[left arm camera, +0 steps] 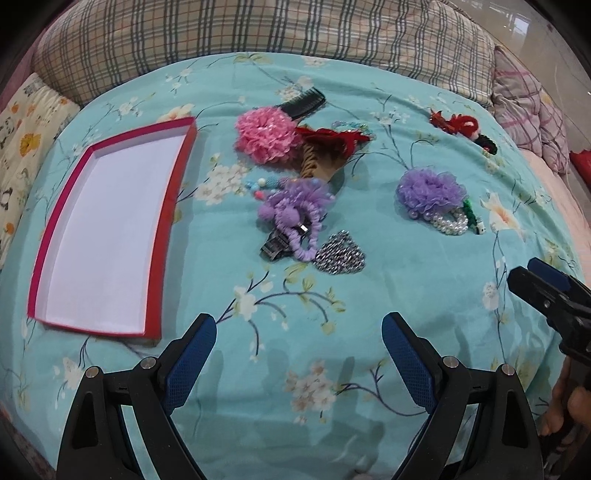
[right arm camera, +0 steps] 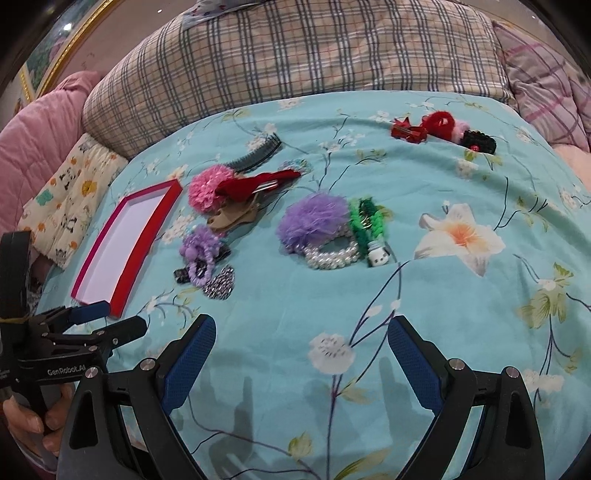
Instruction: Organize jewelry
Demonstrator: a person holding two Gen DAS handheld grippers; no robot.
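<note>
A red-walled box lid with a white floor (left arm camera: 48,236) (right arm camera: 129,273) lies empty at the left of a turquoise floral bedspread. Right of it is a pile: pink flower scrunchie (left arm camera: 264,134) (right arm camera: 205,188), red bow clip (left arm camera: 332,138), black comb (left arm camera: 303,105), purple scrunchie (left arm camera: 295,201) (right arm camera: 201,242), silver heart clip (left arm camera: 341,253) (right arm camera: 221,282). Further right sit a purple flower (left arm camera: 428,190) (right arm camera: 312,219), a pearl bracelet (left arm camera: 448,221) (right arm camera: 332,256) and green braids (right arm camera: 367,219). My left gripper (left arm camera: 299,349) and right gripper (right arm camera: 301,349) both stand open over bare cloth, nothing between their fingers.
Red and black hair clips (left arm camera: 463,129) (right arm camera: 443,131) lie at the far right. A plaid quilt (left arm camera: 258,33) and pillows line the back. Each view shows the other gripper at its edge, held by a hand (right arm camera: 26,421).
</note>
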